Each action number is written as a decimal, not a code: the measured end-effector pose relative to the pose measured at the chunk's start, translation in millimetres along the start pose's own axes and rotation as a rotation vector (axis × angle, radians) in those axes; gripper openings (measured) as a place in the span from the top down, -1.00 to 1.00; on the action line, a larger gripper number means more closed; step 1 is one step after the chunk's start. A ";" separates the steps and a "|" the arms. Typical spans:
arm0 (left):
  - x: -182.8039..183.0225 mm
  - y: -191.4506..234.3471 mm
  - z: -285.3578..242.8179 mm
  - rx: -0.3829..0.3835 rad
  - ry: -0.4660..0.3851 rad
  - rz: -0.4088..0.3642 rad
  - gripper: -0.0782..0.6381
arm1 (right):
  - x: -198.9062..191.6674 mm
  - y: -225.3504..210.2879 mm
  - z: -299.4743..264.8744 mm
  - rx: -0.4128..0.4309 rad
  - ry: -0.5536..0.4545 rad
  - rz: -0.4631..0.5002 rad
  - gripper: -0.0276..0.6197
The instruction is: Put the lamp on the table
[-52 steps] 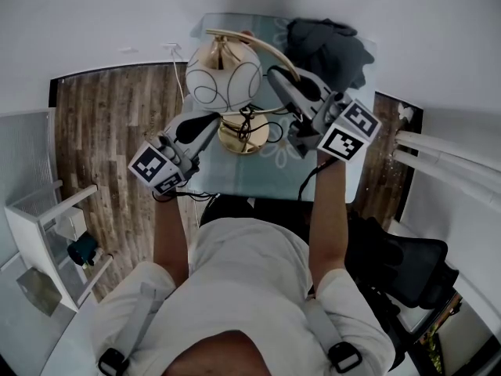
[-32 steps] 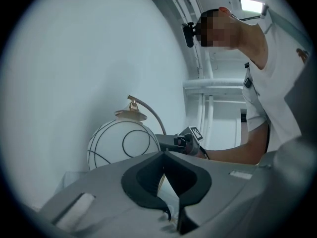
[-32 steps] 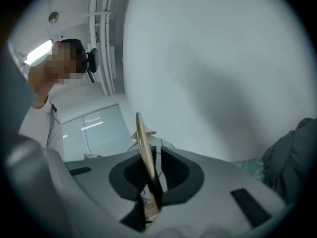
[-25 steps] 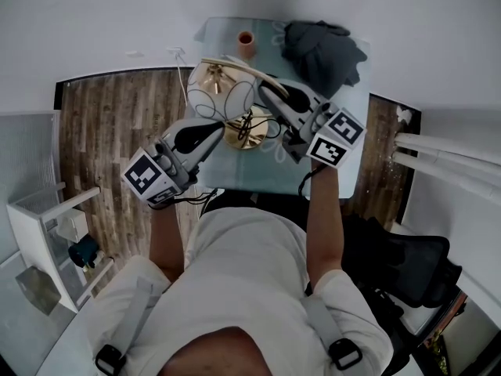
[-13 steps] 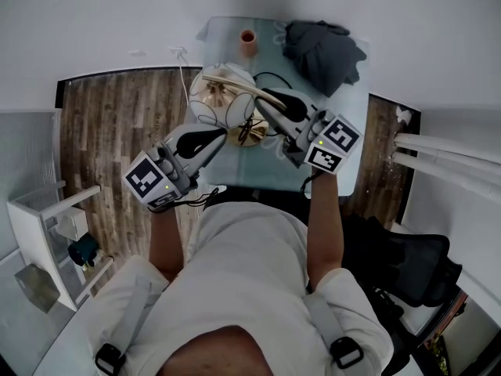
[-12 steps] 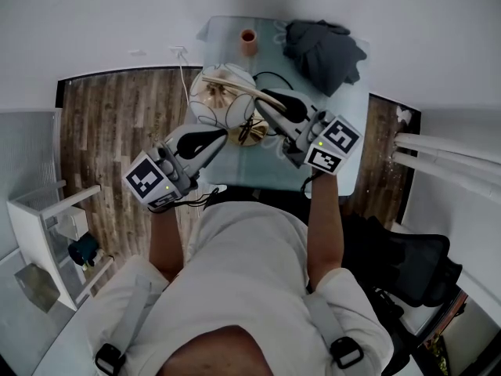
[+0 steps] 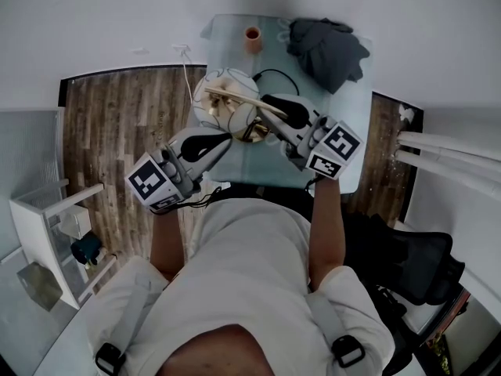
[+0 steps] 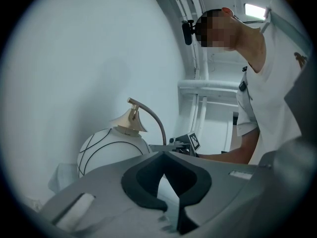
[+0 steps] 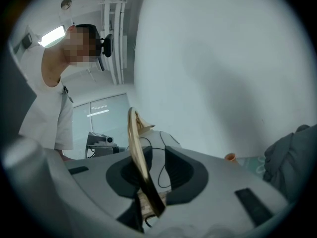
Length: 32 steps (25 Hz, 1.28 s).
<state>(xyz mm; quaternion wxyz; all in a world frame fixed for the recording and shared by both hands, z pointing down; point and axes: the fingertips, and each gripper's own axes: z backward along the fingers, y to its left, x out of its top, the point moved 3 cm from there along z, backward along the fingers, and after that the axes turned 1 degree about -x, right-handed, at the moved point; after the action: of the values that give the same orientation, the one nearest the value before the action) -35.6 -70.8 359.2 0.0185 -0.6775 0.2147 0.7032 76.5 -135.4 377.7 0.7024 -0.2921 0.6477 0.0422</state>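
The lamp stands on the pale glass table (image 7: 344, 143). It has a white globe shade (image 7: 221, 104) with thin black lines, a curved brass arm (image 7: 244, 103) and a round brass base (image 7: 256, 131). My right gripper (image 7: 272, 106) reaches in from the right with its jaws opening. In the right gripper view the brass arm (image 9: 136, 152) runs between them, close to the left pad (image 9: 120, 175) and clear of the other. My left gripper (image 7: 222, 139) is shut and empty at the table's near left edge. It points at the globe (image 8: 112, 151).
An orange cup (image 7: 252, 37) and a dark bundle of cloth (image 7: 326, 48) sit at the table's far end. The lamp's black cord (image 7: 271, 76) loops behind the globe. Wooden floor (image 7: 117, 131) and a white shelf unit (image 7: 43, 225) lie left, a black chair (image 7: 407, 265) right.
The lamp has sunk away from the head camera and looks smaller. My right gripper's jaws have widened around the brass arm. The left gripper stays shut beside the lamp.
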 end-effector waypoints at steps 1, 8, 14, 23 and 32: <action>-0.7 2.2 -1.6 -0.002 0.001 0.004 0.78 | -0.9 -2.8 -0.4 0.000 0.003 0.000 0.65; -5.1 6.4 -1.9 -0.019 0.007 0.034 0.78 | -6.4 -5.5 -0.8 0.011 0.021 0.013 0.63; -9.5 4.3 0.2 -0.035 0.009 0.054 0.78 | -12.6 -1.4 1.0 0.038 0.040 0.038 0.62; -16.9 1.2 6.2 -0.052 0.016 0.086 0.78 | -23.9 6.9 3.3 0.087 0.085 0.065 0.58; -13.1 -2.8 6.3 -0.050 0.002 0.078 0.78 | -24.8 12.5 4.2 0.087 0.115 0.084 0.54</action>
<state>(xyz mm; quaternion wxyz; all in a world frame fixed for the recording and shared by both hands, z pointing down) -39.6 -62.7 370.9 -0.0260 -0.6698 0.2233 0.7077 70.9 -115.2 396.4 0.6736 -0.2359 0.6999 0.0263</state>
